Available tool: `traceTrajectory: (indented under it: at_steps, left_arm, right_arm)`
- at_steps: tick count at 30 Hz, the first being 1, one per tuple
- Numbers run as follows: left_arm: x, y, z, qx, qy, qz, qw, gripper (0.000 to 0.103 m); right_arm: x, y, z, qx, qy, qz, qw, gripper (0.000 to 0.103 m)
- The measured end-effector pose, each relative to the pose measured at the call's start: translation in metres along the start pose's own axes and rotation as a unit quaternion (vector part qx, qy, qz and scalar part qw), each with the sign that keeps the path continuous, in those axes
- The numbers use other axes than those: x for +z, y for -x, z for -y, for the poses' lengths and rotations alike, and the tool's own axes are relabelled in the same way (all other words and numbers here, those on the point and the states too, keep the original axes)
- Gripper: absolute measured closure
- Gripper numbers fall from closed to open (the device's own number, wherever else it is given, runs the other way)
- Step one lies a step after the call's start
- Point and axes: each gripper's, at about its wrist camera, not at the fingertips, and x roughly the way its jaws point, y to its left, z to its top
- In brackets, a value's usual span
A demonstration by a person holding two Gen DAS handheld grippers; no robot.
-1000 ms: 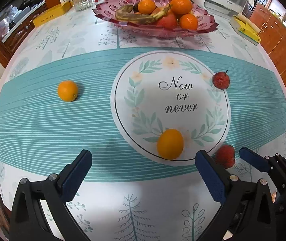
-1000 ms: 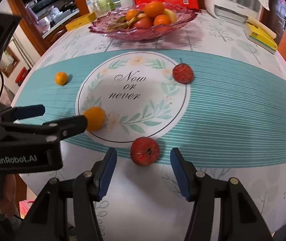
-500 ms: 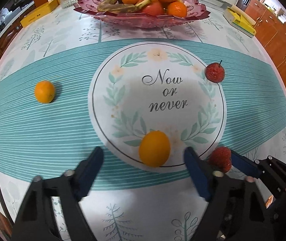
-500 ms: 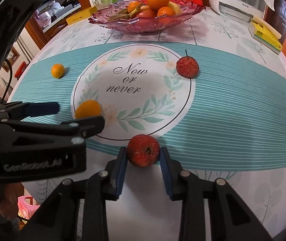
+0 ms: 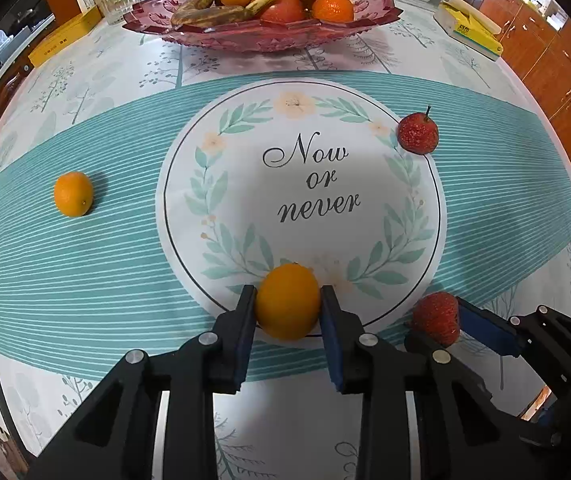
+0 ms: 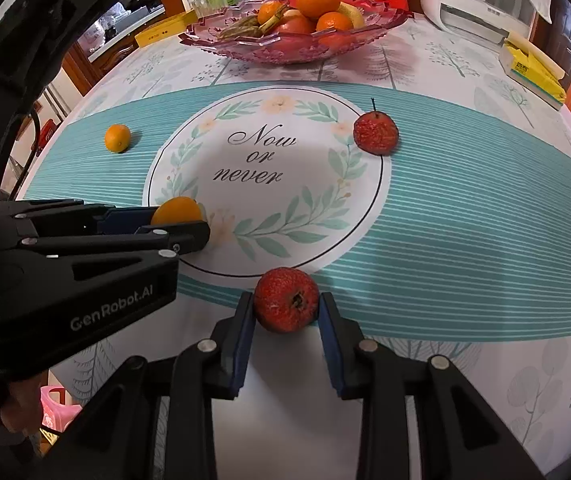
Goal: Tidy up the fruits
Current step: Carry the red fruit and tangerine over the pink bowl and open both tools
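Left claw [image 5: 287,307] now grips an orange [image 5: 287,307] it earlier straddled; right claw [image 6: 286,307] clamps red fruit [image 6: 286,299].

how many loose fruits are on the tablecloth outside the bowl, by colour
orange fruits: 2, one gripped by the left hand-held gripper at, one lying free at
red fruits: 2, one gripped by the right hand-held gripper at, one lying free at
total: 4
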Motion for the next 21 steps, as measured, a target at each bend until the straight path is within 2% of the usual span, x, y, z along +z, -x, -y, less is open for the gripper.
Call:
traceTrajectory:
  at_steps: [5, 11, 21]
  left_arm:
    - [0.003, 0.011, -0.004, 0.004, -0.001, 0.013, 0.9999, 0.074]
    - [0.013, 0.045, -0.010, 0.007, -0.006, 0.042, 0.9991, 0.074]
    - [0.041, 0.118, -0.026, 0.018, -0.021, 0.119, 0.9925, 0.074]
  right_arm:
    - [0.005, 0.006, -0.004, 0.001, 0.003, 0.008, 1.000, 0.071]
    - [0.018, 0.026, -0.013, 0.005, 0.008, 0.029, 1.000, 0.071]
    - [0.059, 0.087, -0.032, 0.003, 0.016, 0.111, 0.994, 0.071]
